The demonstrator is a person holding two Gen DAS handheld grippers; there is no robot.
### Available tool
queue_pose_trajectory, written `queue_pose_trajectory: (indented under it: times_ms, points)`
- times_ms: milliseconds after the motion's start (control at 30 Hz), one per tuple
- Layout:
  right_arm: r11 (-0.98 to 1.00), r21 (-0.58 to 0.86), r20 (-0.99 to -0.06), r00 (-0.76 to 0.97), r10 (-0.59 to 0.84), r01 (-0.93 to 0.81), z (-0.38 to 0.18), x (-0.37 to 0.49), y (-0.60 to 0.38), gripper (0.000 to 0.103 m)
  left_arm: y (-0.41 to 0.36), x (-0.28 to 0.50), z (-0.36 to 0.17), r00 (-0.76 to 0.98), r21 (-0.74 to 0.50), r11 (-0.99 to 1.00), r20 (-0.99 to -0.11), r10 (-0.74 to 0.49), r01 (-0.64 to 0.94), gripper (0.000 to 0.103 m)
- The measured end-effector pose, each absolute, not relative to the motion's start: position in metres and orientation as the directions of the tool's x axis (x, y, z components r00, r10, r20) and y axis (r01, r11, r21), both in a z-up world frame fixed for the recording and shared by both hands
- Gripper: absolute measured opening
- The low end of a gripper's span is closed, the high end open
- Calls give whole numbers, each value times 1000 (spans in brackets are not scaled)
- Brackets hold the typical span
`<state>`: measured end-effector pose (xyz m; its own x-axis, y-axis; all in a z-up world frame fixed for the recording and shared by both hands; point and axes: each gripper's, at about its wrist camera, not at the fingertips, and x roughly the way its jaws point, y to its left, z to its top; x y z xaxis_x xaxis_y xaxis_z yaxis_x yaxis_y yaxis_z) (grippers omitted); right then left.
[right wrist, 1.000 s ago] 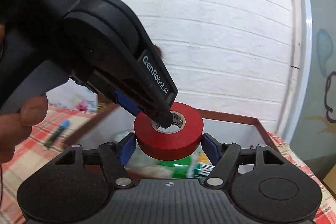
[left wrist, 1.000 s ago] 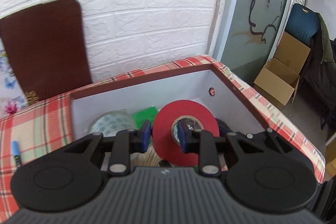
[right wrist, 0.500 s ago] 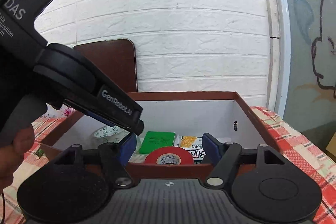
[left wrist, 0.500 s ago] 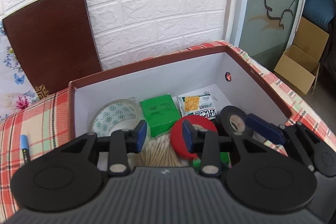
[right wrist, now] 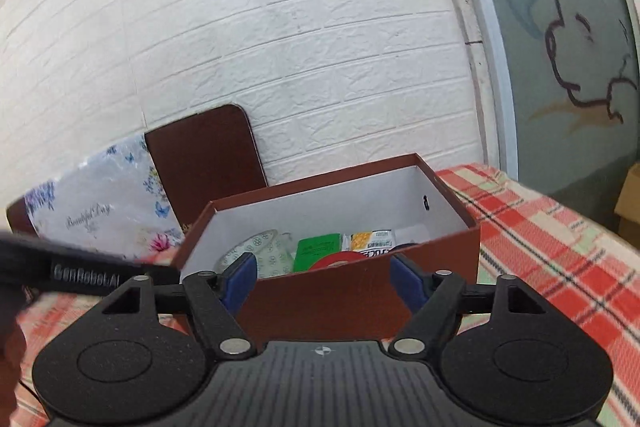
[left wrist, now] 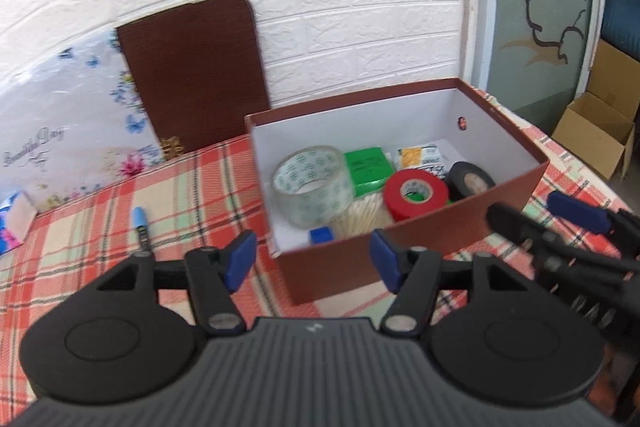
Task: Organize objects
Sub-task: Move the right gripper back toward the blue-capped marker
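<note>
A brown box (left wrist: 400, 247) with a white inside stands on the checked tablecloth. In it lie a red tape roll (left wrist: 415, 194), a clear tape roll (left wrist: 312, 185), a black tape roll (left wrist: 471, 181), a green pack (left wrist: 367, 167), a snack packet (left wrist: 422, 157), cotton swabs (left wrist: 360, 217) and a small blue item (left wrist: 321, 235). My left gripper (left wrist: 312, 263) is open and empty, in front of the box. My right gripper (right wrist: 325, 283) is open and empty, just short of the box's near wall (right wrist: 352, 291). The red tape roll's top edge (right wrist: 340, 259) shows over that wall.
A blue-capped marker (left wrist: 142, 227) lies on the cloth left of the box. A brown board (left wrist: 192, 75) and a floral panel (left wrist: 68, 143) lean on the white brick wall. Cardboard boxes (left wrist: 596, 131) stand on the floor at the right.
The red tape roll went from my left gripper's hold into the box. Both grippers have pulled back from the box, and the left one has opened wider.
</note>
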<state>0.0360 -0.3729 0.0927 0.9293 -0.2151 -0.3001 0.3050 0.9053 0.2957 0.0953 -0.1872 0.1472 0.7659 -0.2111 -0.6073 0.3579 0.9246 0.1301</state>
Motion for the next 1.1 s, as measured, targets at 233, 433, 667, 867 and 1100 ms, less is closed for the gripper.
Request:
queue_pose_trajectory:
  times_ms: [233, 433, 667, 867, 1100]
  points:
    - [862, 418, -288, 941, -175, 288, 111, 14, -362, 82, -159, 57, 149, 805, 162, 932, -564, -181, 323, 89]
    - [858, 416, -299, 936, -184, 302, 112, -1, -342, 83, -140, 41, 140, 799, 138, 942, -575, -174, 304, 94]
    - [869, 384, -335, 924, -184, 312, 104, -2, -320, 87, -119, 35, 131, 796, 110, 957, -585, -156, 268, 100]
    - [880, 361, -327, 925, -192, 310, 109, -2, -307, 91, -106, 30, 134, 834, 108, 969, -536, -133, 224, 103]
    - [888, 338, -322, 925, -201, 311, 111, -2, -299, 92, -104, 27, 128, 856, 149, 967, -506, -103, 205, 103]
